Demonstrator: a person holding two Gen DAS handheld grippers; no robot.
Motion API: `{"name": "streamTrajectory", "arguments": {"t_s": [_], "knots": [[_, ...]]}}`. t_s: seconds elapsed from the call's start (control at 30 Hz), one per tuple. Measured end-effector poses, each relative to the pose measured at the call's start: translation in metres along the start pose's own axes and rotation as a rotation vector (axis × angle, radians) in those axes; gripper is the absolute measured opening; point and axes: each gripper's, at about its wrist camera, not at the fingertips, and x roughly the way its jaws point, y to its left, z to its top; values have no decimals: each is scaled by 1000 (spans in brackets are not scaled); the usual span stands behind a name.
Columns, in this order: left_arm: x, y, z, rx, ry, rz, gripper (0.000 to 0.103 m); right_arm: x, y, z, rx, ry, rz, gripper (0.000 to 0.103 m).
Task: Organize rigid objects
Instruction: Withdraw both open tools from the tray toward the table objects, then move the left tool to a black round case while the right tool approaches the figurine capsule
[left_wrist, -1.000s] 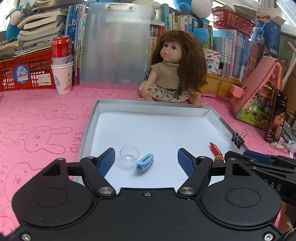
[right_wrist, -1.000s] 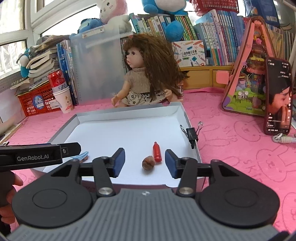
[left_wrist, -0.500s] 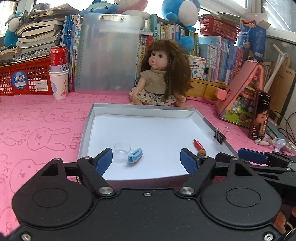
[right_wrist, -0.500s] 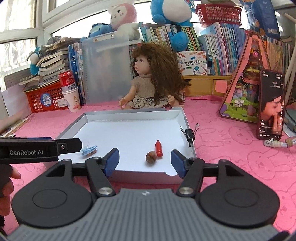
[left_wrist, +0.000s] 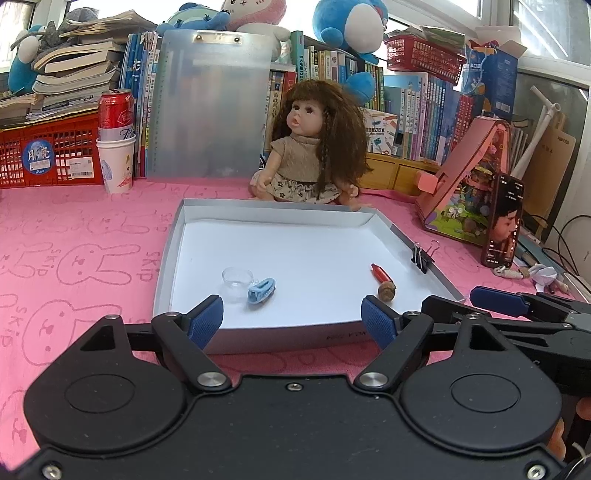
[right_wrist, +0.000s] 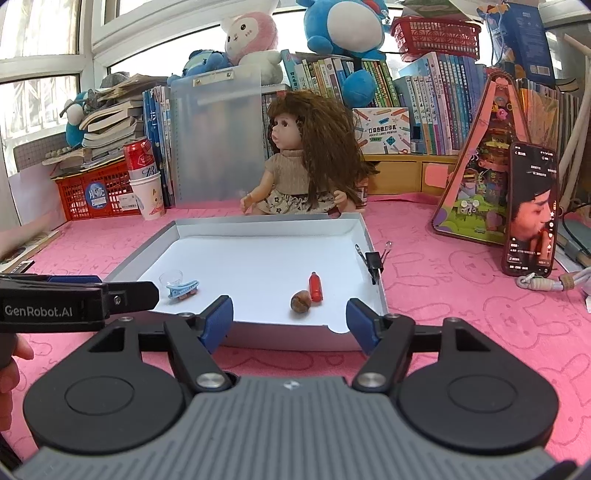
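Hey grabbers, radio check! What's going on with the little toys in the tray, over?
Left gripper and right gripper open, empty, fingers just widened. Clear cup, blue clip, red bottle, nut in tray. Nothing in the way.

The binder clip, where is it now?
In both wrist views the binder clip is clipped on the right wall of the tray, past the red toy bottle and the nut.
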Motion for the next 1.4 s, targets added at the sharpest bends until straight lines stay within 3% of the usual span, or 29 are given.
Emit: {"name": "streamTrajectory", "arguments": {"t_s": [0.6,1.4], "knots": [[-13,1,-21,-5,19,-4,81,-11,0,-13,4,0,-9,82],[-25,1,-58,47,51,32,81,-19,-11,-45,-3,40,-100,84]]}}
